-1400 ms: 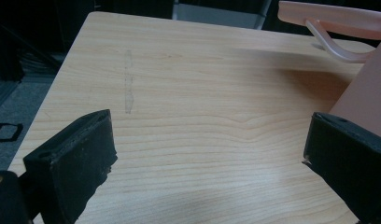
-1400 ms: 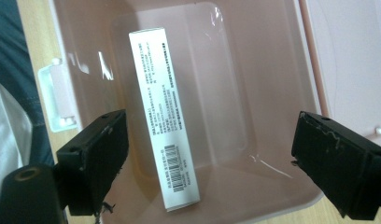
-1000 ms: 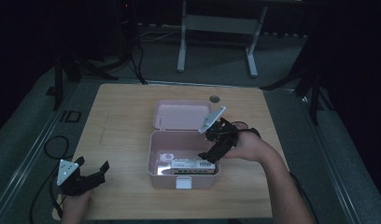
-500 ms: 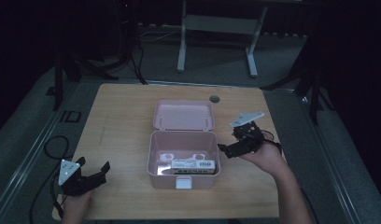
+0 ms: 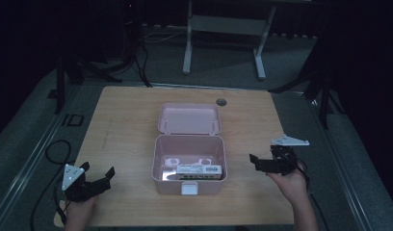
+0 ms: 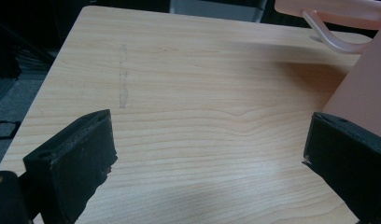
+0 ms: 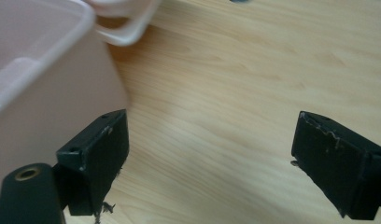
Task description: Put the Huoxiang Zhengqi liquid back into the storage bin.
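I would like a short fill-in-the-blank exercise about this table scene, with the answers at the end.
1. The lid of the pink box is ____.
2. Inside the box lies a white carton, close to the ____ wall.
3. The left tool and the right tool both have their jaws ____.
4. The wooden table has a small round hole near its ____ edge.

Missing words: open; front; open; far

Black hand-held gripper (image 5: 104,179) each side, grey three-cornered plates, trailing black cables.
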Demonstrator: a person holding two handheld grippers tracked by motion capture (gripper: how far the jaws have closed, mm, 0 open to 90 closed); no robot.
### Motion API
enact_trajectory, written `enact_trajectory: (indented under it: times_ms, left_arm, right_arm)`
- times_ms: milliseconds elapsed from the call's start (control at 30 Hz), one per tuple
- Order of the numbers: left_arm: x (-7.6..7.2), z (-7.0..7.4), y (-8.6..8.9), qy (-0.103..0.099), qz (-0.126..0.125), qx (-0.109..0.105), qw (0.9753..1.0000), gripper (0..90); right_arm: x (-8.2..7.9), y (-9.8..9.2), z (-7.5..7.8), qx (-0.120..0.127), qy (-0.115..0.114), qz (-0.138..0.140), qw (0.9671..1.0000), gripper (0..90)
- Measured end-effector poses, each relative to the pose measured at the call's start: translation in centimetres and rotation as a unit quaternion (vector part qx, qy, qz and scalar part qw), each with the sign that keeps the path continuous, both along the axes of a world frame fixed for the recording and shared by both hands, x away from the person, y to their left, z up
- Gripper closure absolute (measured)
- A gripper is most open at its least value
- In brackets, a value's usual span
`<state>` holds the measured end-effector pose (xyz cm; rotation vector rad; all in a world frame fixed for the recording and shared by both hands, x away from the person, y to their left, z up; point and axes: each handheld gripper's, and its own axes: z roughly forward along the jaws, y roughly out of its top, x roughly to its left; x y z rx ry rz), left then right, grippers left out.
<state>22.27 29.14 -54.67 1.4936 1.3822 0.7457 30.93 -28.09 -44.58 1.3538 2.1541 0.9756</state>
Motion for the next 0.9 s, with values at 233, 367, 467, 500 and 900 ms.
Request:
enact_trajectory:
  times_ms: [233, 367, 467, 500, 900]
  left_arm:
    - [0.1, 0.0, -0.1, 0.002, -0.005, 0.000, 1.0000, 2.4]
    - [0.1, 0.0, -0.1, 0.003, -0.005, 0.001, 1.0000, 2.4]
    - [0.1, -0.1, -0.1, 0.004, -0.003, 0.002, 1.0000, 2.4]
    - [0.1, -0.1, -0.1, 0.005, -0.003, 0.002, 1.0000, 2.4]
    - [0.1, 0.1, -0.1, 0.000, -0.003, 0.004, 1.0000, 2.4]
  right_arm:
    - [-1.5, -2.3, -3.1, 0.029, -0.010, -0.076, 0.9966, 11.0]
    - [-1.9, -2.7, -4.5, 0.027, -0.012, -0.090, 0.9955, 11.1]
    - [-2.3, -2.7, -6.1, 0.022, 0.001, -0.095, 0.9952, 11.1]
    - [-2.4, -2.7, -6.3, 0.019, 0.001, -0.095, 0.9953, 11.1]
    - [-3.0, -2.1, -6.8, 0.037, 0.009, -0.071, 0.9967, 11.1]
